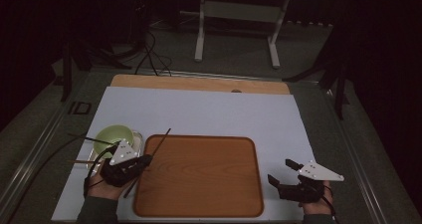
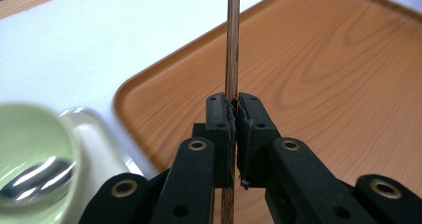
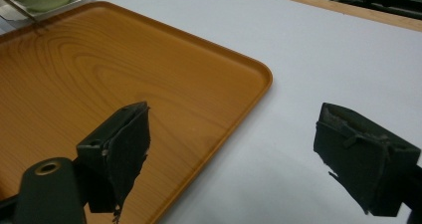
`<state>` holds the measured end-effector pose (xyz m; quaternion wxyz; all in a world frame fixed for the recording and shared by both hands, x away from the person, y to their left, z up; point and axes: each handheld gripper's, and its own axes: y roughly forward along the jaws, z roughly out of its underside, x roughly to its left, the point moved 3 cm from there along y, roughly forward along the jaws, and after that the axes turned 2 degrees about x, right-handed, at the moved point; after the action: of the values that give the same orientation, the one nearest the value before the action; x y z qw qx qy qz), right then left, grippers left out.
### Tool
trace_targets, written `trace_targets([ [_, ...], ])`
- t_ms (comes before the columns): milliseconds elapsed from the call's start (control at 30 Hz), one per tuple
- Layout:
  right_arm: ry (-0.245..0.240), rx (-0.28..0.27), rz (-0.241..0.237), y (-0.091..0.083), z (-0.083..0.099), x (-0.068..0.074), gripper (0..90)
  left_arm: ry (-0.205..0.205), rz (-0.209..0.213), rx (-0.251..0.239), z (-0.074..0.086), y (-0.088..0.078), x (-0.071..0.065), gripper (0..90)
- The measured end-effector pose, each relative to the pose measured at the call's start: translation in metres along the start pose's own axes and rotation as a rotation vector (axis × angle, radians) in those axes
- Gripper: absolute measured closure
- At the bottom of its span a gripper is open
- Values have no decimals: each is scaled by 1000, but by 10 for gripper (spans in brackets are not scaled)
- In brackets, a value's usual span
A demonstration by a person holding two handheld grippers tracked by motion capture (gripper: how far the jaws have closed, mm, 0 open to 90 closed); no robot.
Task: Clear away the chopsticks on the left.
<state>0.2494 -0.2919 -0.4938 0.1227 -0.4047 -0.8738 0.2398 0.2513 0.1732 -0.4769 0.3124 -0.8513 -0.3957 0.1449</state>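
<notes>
My left gripper [image 1: 145,162] is shut on a thin dark wooden chopstick [image 1: 160,140] that slants over the left rim of the brown wooden tray [image 1: 199,176]. In the left gripper view the chopstick [image 2: 232,45] stands clamped between the pads, midway at the gripper [image 2: 234,109], above the tray [image 2: 323,59]. My right gripper [image 1: 280,170] rests on the white mat right of the tray, its jaws wide apart. In the right gripper view nothing lies between the fingers of that gripper [image 3: 239,134], and the tray's corner [image 3: 249,69] is just left of centre.
A pale green bowl [image 1: 113,133] sits in a small metal dish [image 1: 135,139] left of the tray, with two more sticks [image 1: 84,139] beside it. The white mat [image 1: 209,112] covers the table. A table frame [image 1: 239,15] and cables stand on the dark floor beyond.
</notes>
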Motion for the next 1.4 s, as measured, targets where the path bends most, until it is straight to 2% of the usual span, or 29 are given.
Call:
trace_targets([
  [67,0,0,0,0,0,0,141,0,8,-2,-4,3,-4,857],
  [267,-2,1,1,0,0,0,141,-40,42,-19,-11,12,-10,856],
  [533,-3,1,1,0,0,0,141,-122,55,-11,0,25,-5,856],
  [800,-5,4,2,0,0,1,141,-129,63,0,-1,35,-7,856],
  [867,-5,3,1,0,0,0,141,-130,54,3,-1,36,-7,856],
  [1167,-6,5,0,1,0,1,141,-162,36,32,14,42,0,851],
  [1400,-5,5,1,1,0,1,141,-177,22,46,18,46,3,847],
])
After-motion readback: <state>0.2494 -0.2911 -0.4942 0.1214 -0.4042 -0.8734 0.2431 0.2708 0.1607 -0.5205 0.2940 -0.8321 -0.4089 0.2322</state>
